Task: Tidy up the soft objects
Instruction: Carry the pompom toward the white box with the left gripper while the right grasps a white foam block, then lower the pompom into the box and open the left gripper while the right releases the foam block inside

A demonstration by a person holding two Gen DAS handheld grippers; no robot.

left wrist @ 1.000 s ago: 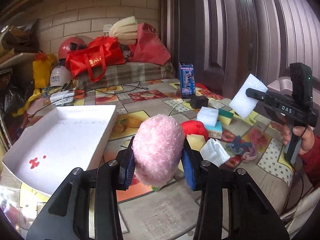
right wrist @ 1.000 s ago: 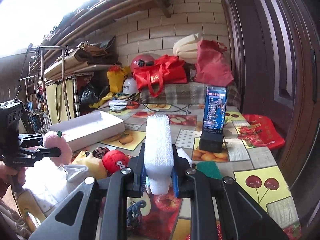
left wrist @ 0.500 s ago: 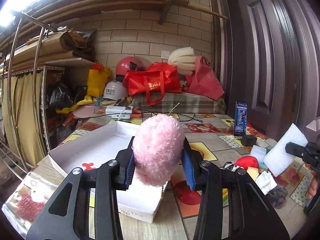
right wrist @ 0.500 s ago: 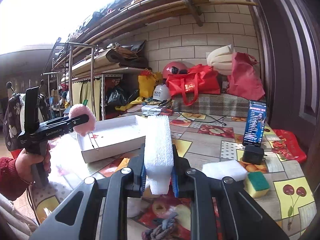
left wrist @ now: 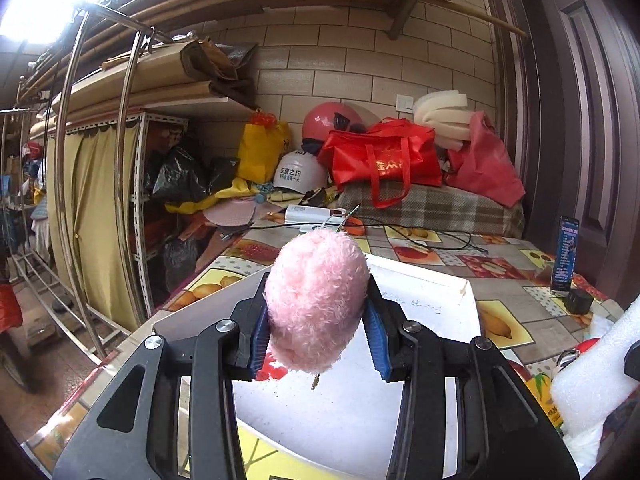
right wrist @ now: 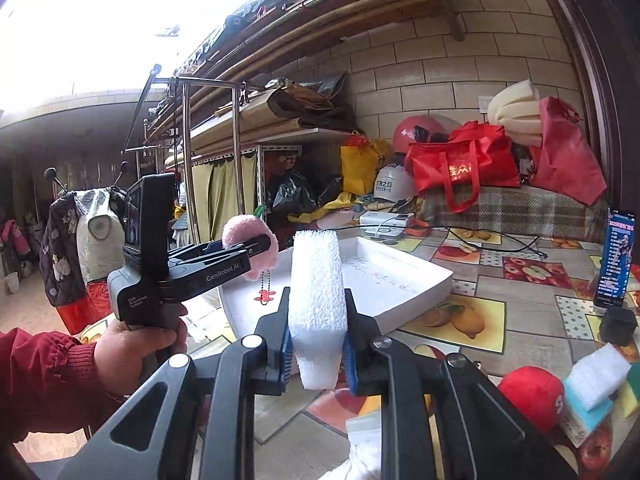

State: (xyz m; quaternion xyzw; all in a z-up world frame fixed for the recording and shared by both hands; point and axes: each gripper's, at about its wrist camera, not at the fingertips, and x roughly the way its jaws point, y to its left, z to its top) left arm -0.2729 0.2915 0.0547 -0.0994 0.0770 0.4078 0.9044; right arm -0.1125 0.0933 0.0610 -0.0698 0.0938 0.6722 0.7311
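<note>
Here the left gripper [left wrist: 316,316] is clamped on a pink plush ball [left wrist: 316,300], held in the air above the near end of a shallow white tray [left wrist: 424,288] that sits on the bench [left wrist: 504,268]. The ball and the gripper frame hide most of the tray floor in the left wrist view; a red mark on it shows only in part below the ball. In the right wrist view the same ball [right wrist: 250,250] shows a small bead chain [right wrist: 264,290] with a red charm hanging under it, over the tray [right wrist: 396,276].

The right gripper [right wrist: 318,334] is clamped on one white foam block [right wrist: 318,304], upright and off the bench, just short of the tray's near edge. In the left wrist view only a corner of that block [left wrist: 596,376] enters at the right margin.

Counted on the bench at the lower right of the right wrist view: one red plush toy [right wrist: 532,398], one loose white foam piece [right wrist: 596,374] lying on sponges whose number I cannot tell, as they are cut off by the frame. A white soft thing below the right gripper is mostly hidden. One phone [right wrist: 618,258] stands upright on a black stand. The left hand [right wrist: 136,354] holds its gripper's handle.
</note>
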